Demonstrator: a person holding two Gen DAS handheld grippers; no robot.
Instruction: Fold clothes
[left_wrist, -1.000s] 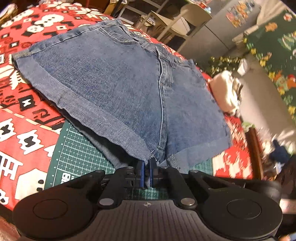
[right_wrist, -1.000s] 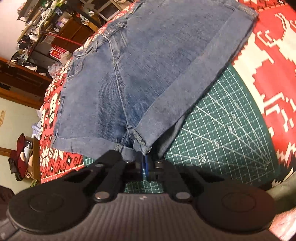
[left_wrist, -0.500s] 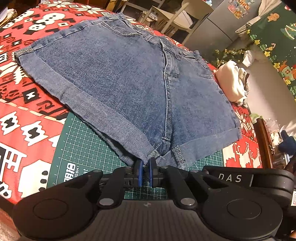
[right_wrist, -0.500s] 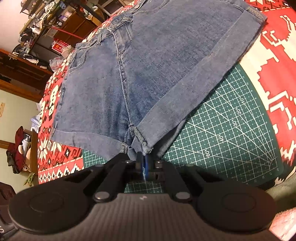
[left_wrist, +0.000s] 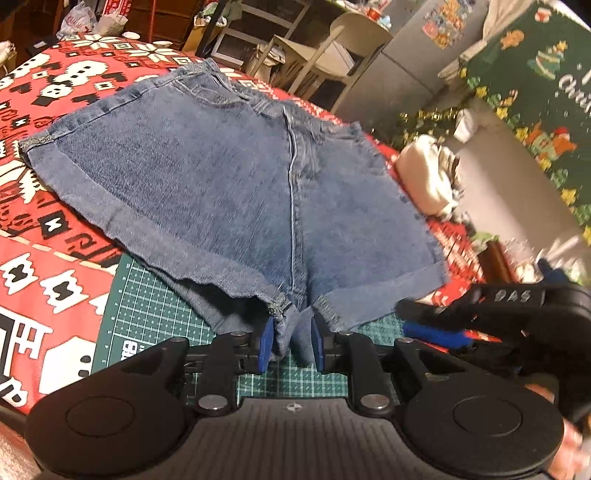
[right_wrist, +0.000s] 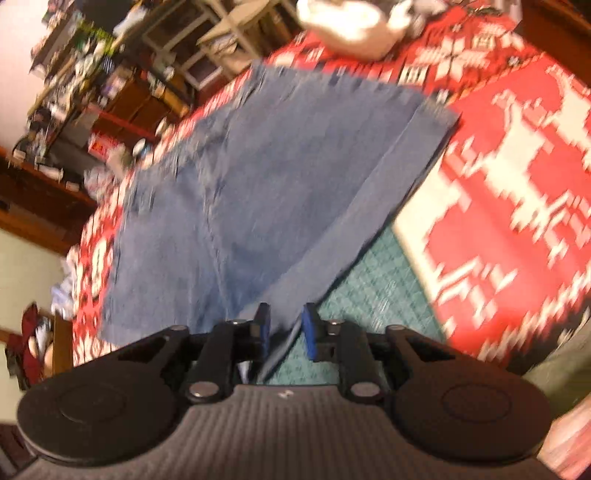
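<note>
Two grippers are hovering at the crotch end of the denim shorts (left_wrist: 229, 192), which are lying spread flat, unfolded, across the green cutting mat (left_wrist: 147, 314) and the red patterned tabletop (left_wrist: 55, 258), waistband at 12 o'clock. The left gripper (left_wrist: 288, 343) is showing jaws parted around loose crotch fabric, clamping nothing; the right gripper (right_wrist: 284, 332) is likewise showing jaws apart, a hem edge between them. Denim is likely handling heavy and fairly stiff; the thick cuffs at 9 and 3 o'clock are offering firm holds.

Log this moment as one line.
left gripper: open | right gripper: open | denim shorts: flat, hem on green cutting mat | fold: not started
</note>
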